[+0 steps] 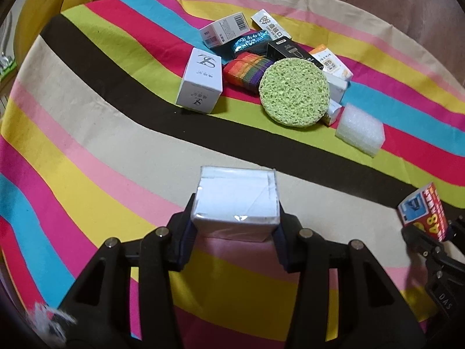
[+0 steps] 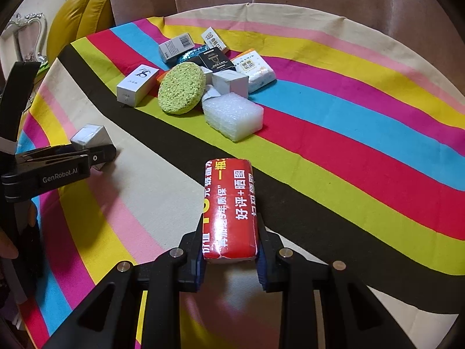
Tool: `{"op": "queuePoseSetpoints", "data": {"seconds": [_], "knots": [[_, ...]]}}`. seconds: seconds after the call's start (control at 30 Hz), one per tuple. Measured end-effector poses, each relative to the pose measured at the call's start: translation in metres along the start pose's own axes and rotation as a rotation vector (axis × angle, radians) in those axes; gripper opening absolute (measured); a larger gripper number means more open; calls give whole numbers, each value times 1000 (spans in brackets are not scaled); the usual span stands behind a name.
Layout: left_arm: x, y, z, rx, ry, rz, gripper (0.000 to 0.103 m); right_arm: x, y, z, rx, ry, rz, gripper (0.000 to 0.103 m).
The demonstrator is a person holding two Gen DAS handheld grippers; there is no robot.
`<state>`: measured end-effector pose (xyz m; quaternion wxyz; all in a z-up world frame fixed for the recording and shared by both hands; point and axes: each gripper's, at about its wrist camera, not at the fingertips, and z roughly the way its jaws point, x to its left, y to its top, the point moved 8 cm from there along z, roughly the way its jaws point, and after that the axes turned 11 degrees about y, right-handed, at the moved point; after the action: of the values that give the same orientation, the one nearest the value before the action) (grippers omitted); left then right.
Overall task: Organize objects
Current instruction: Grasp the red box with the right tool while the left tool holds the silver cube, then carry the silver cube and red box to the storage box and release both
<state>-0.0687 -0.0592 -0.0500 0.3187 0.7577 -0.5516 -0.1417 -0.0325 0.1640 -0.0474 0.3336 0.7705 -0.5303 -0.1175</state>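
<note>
My left gripper [image 1: 236, 213] is shut on a small white box [image 1: 235, 195] wrapped in clear film, held just above the striped cloth; from the right wrist view that same box [image 2: 87, 136] sits in the left gripper [image 2: 97, 152] at the left. A red packet [image 2: 229, 200] with white and yellow print sticks forward out of my right gripper [image 2: 230, 232], which is shut on its sides. In the left wrist view the red packet [image 1: 423, 212] and right gripper [image 1: 430, 234] show at the right edge. Both hands hover over the near, beige part of the table.
A pile lies at the far middle: a white lettered box [image 1: 200, 84], a round green sponge [image 1: 293, 93], a white foam block [image 1: 360, 129], a rainbow bundle [image 1: 247, 69] and several small cartons. The striped tablecloth [image 1: 101, 151] covers a round table. A yellow cushion [image 2: 75, 20] sits behind.
</note>
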Motion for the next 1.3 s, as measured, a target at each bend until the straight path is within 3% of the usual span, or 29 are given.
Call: {"op": "queuePoseSetpoints", "data": {"seconds": [0.03, 0.27, 0.47, 0.63, 1.03, 1.3], "knots": [[-2, -5, -6, 2, 9, 21, 49, 0, 0, -1, -2, 0, 4, 29], [-22, -53, -80, -35, -114, 69, 49, 10, -30, -44, -49, 22, 118, 29], [-30, -76, -108, -43, -159, 94, 49, 23, -47, -68, -59, 26, 109, 29], [-21, -95, -126, -19, -234, 47, 49, 33, -52, -83, -70, 37, 100, 29], [16, -123, -149, -42, -89, 108, 49, 90, -58, -94, -59, 96, 7, 29], [60, -135, -153, -23, -47, 59, 49, 141, -56, -91, -36, 147, -74, 29]]}}
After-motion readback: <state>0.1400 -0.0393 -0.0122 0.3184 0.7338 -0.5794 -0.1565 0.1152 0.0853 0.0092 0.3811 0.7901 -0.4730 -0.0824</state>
